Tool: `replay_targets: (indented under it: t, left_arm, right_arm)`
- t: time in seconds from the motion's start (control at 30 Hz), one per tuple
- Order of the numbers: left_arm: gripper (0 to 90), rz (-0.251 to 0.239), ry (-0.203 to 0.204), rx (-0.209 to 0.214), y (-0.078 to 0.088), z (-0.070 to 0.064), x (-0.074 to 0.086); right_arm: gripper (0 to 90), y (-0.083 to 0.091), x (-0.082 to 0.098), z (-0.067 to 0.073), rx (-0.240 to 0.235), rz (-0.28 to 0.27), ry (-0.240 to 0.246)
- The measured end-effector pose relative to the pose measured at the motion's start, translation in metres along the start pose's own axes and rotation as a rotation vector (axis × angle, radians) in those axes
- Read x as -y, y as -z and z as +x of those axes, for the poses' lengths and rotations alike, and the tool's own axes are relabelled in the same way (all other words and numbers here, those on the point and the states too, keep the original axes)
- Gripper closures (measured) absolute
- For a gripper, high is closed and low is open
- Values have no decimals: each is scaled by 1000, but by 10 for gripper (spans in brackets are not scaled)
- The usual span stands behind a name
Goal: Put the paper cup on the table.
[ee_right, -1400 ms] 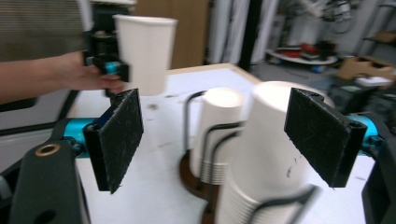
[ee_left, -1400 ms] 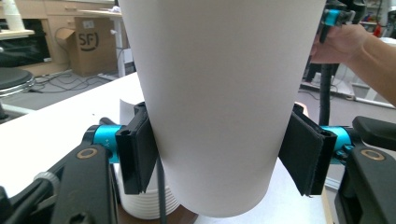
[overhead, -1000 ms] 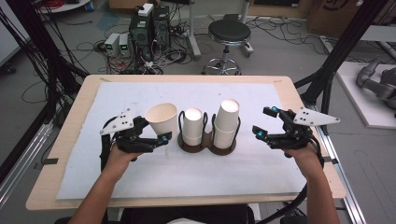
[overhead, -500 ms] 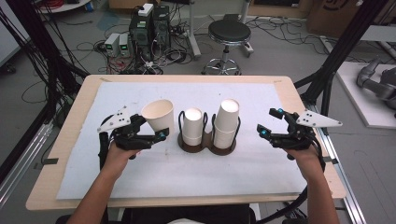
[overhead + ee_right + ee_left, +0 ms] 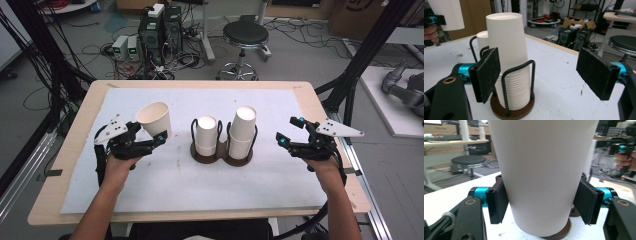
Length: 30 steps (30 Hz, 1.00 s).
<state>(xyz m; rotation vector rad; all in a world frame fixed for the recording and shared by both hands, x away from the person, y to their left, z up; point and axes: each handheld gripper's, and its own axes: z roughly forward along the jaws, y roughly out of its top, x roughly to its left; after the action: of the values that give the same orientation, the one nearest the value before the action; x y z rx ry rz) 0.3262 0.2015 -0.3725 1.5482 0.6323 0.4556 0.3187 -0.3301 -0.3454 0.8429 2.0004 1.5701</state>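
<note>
Paper cup [image 5: 155, 118]: white, open mouth up, tilted a little toward the far left of the table in the high view; held clear of the table surface, to the left of the cup holder and apart from it. Seen large between the jaws in the left gripper view [image 5: 541, 175], narrow end down.
Left gripper [image 5: 161, 137]: in the person's left hand [image 5: 120, 165], left half of the table; jaws pinching the lower wall of the paper cup, one black pad [image 5: 499, 203] flat against each side.
Right gripper [image 5: 290, 131]: in the person's right hand [image 5: 324, 167], right half of the table, just right of the cup holder; jaws spread wide, nothing between the pads [image 5: 487, 73], no contact with any cup.
Cup holder [image 5: 207, 156]: dark brown round-ended base with two black wire loops, at the middle of the table; two bays side by side.
Left stack of cups [image 5: 206, 135]: white, nested, rims down, in the left bay; shorter of the two.
Right stack of cups [image 5: 242, 132]: white, nested, rims down, in the right bay; taller, leaning slightly right; many stacked rims showing near the base in the right gripper view [image 5: 511, 62].
Table [image 5: 320, 115]: pale wooden top, rim bare at the edges.
Table cover [image 5: 280, 180]: white sheet over most of the top, a few small dark specks.
Stool [image 5: 245, 35]: black round seat on a chrome base, on the floor beyond the far edge.
Electronics boxes [image 5: 157, 30]: on the floor beyond the far left corner, among loose cables.
</note>
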Motion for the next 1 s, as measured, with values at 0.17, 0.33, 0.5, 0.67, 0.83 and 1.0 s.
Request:
replay_targets:
  t: [0.17,0.33,0.5,0.67,0.83,1.0]
  left_arm:
    - [344,1,29,-42,4,15,8]
    - [343,9,31,-98,7,27,16]
    - [344,43,54,-135,2,37,24]
    - [344,73,46,-166,-5,46,32]
    - [344,138,72,-205,-14,57,43]
    - [344,193,78,-224,-22,62,49]
  right_arm:
    - [198,-5,6,-1,18,24,-4]
    - [198,-9,12,-2,13,43,-12]
    - [198,-11,13,-2,11,46,-17]
    - [198,-12,14,-2,11,51,-17]
    - [199,-14,14,-2,14,54,-15]
    - [199,-14,14,-2,15,56,-20]
